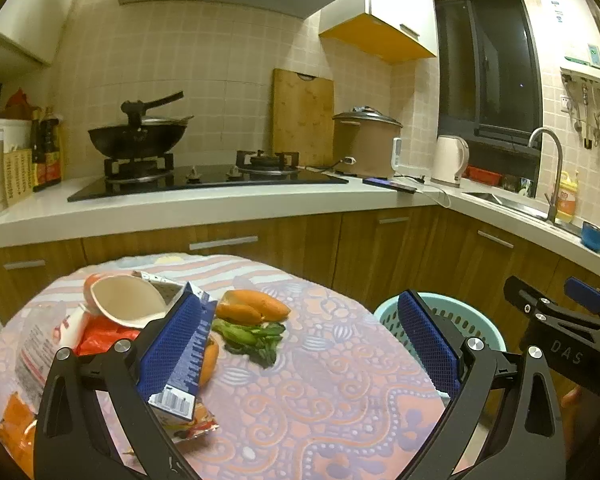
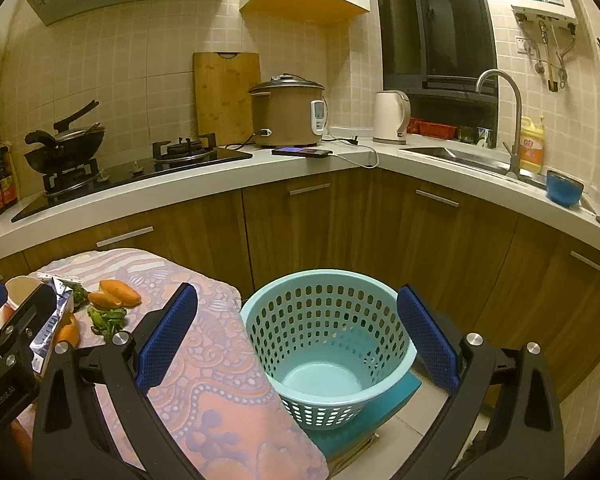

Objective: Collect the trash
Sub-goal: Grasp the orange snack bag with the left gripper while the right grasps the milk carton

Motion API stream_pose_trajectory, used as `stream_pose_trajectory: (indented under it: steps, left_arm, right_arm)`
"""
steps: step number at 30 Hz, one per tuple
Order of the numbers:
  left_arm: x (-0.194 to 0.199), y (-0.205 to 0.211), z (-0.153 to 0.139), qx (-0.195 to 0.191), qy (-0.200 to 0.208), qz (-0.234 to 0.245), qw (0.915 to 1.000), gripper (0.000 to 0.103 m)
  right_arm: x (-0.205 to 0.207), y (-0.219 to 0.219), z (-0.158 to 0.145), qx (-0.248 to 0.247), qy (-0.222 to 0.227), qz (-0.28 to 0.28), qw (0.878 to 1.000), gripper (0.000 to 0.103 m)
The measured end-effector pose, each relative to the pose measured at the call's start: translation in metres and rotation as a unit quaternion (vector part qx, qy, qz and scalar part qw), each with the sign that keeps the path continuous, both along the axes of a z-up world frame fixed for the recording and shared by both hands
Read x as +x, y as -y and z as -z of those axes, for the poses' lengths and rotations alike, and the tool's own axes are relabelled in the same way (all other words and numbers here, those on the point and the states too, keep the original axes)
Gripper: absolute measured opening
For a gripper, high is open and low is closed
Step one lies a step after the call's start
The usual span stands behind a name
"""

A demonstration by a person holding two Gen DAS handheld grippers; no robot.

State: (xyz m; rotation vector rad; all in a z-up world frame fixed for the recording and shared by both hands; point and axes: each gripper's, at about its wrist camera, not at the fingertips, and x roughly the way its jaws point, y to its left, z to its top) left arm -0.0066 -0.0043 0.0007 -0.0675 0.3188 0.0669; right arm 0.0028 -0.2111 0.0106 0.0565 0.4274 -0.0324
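Note:
Trash lies on the patterned tablecloth (image 1: pixel 320 384): a blue and white carton (image 1: pixel 188 368), a paper cup (image 1: pixel 124 304), orange peels (image 1: pixel 252 306), green leaves (image 1: pixel 252 340) and wrappers (image 1: pixel 100 336). My left gripper (image 1: pixel 300 344) is open above the table, its left finger beside the carton. A light blue perforated basket (image 2: pixel 328 344) stands empty on the floor right of the table. My right gripper (image 2: pixel 298 332) is open above it. The right gripper also shows in the left wrist view (image 1: pixel 560 320).
Kitchen counter (image 1: pixel 220 204) runs behind with a stove, a wok (image 1: pixel 140 136), a rice cooker (image 2: pixel 288 114), a kettle (image 2: pixel 392 116), a phone (image 2: pixel 302 152), a sink (image 2: pixel 456 156) and a blue bowl (image 2: pixel 564 188). Wooden cabinets stand below.

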Motion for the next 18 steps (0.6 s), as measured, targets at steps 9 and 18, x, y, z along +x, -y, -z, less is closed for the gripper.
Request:
stream_pose_trajectory:
  steps: [9, 18]
  left_arm:
    - [-0.017, -0.003, -0.008, 0.009, 0.008, -0.012, 0.9999, 0.095]
    - [-0.069, -0.042, -0.014, -0.005, -0.005, -0.07, 0.9975, 0.095]
  right_arm:
    - [-0.011, -0.004, -0.008, 0.003, 0.009, -0.009, 1.0, 0.095]
    - [-0.019, -0.048, 0.004, 0.009, -0.015, -0.091, 0.996, 0.08]
